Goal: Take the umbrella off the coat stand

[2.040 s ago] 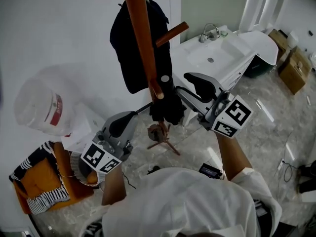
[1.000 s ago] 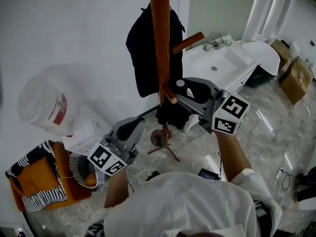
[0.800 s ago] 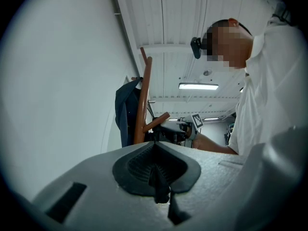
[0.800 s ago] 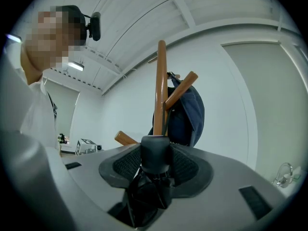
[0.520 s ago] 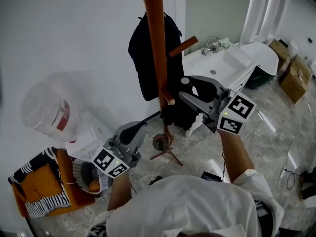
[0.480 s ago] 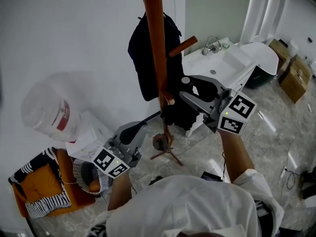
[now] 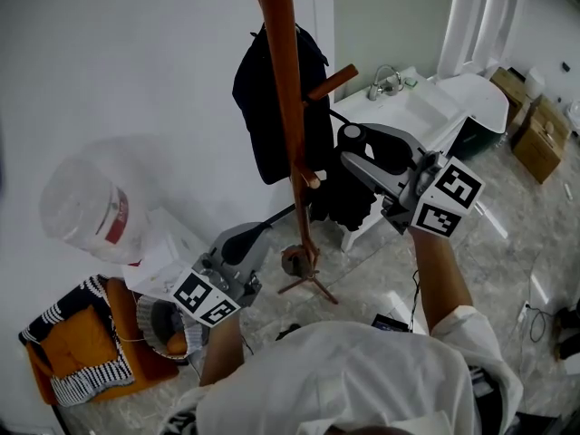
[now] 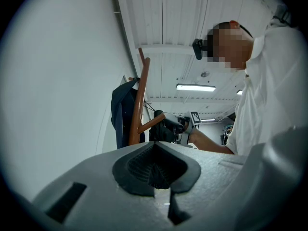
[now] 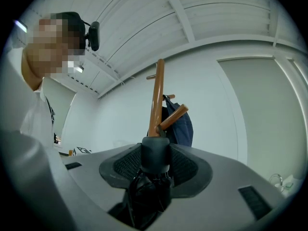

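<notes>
My right gripper point(image 7: 353, 150) is shut on the grip of the folded black umbrella point(image 7: 348, 196), which hangs below the jaws just right of the brown wooden coat stand point(image 7: 286, 107). The umbrella sits slightly off the stand's short lower peg point(image 7: 309, 178). In the right gripper view the umbrella point(image 9: 154, 154) is clamped between the ribbed pads point(image 9: 185, 166), with the coat stand point(image 9: 157, 100) behind. My left gripper point(image 7: 246, 237) is low by the stand's base, shut and holding nothing; its pads point(image 8: 139, 165) meet in the left gripper view.
A dark jacket point(image 7: 270, 107) hangs on the stand's far side, and an upper peg point(image 7: 332, 82) points right. A white sink point(image 7: 419, 98) is behind the umbrella. A clear water jug point(image 7: 86, 208), an orange cloth point(image 7: 63, 362) and cardboard boxes point(image 7: 536, 134) sit on the marble floor.
My right gripper has carried the umbrella right, away from the pole and lower peg it was against. The left gripper has stayed low near the base.
</notes>
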